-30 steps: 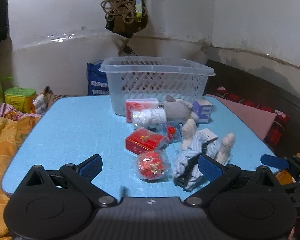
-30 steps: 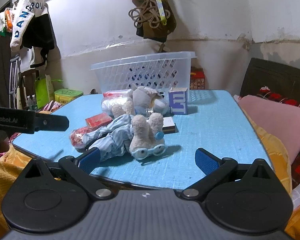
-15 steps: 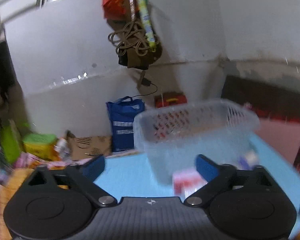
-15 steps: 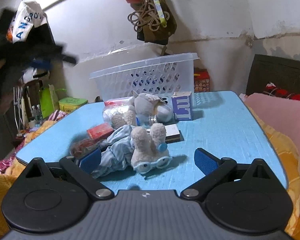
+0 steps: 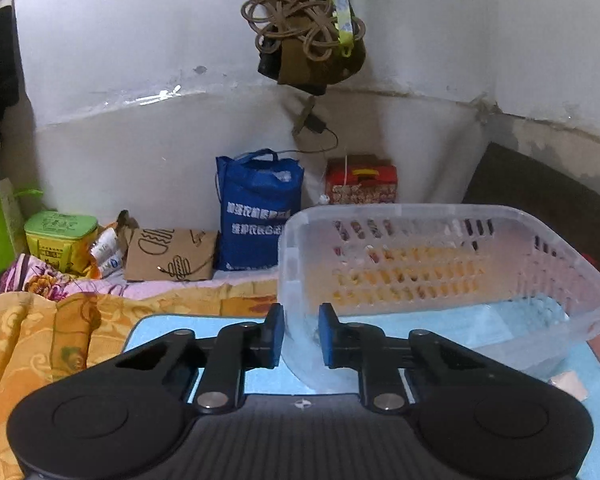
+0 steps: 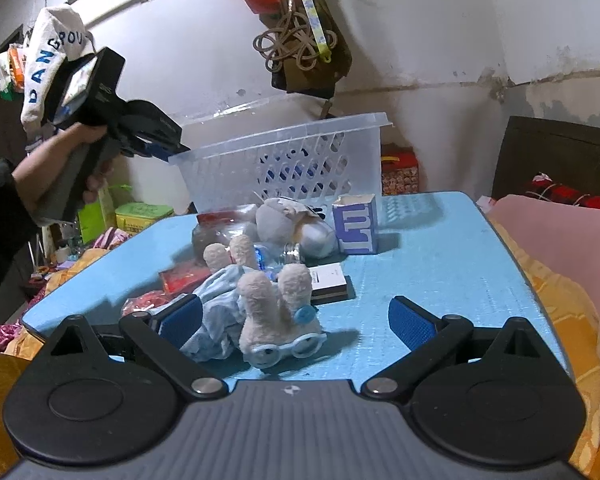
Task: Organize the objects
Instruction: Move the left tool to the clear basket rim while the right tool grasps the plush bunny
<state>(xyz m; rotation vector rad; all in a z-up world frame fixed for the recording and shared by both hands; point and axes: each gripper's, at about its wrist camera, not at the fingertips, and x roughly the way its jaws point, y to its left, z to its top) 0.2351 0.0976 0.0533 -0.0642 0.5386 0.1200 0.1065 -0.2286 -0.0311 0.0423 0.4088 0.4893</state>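
One clear plastic basket (image 5: 440, 264) with a lattice of holes in its walls and a rolled rim stands at the far end of the blue surface (image 6: 440, 264); in the left wrist view nothing shows inside it. Nearer, in a loose pile around the middle of the surface, lie two plush toys: a cream one in pale blue striped cloth with white glasses (image 6: 276, 312), on its side closest to the camera, and a grey one (image 6: 288, 224) behind it, close to the basket. Left of them sit two red packets (image 6: 176, 280). Right of the grey plush stands one blue-and-white carton (image 6: 356, 224), upright, and one flat black-and-white box (image 6: 332, 276) lies in front of it.

The left tool (image 5: 301, 334) is clenched on the basket's left rim corner, one blue pad outside the wall and one inside. A hand (image 6: 80, 160) holds it, raised at the far left. The right tool (image 6: 296, 320) hangs wide open and released near the surface's front edge, its left pad close beside the striped cloth, grasping nothing.
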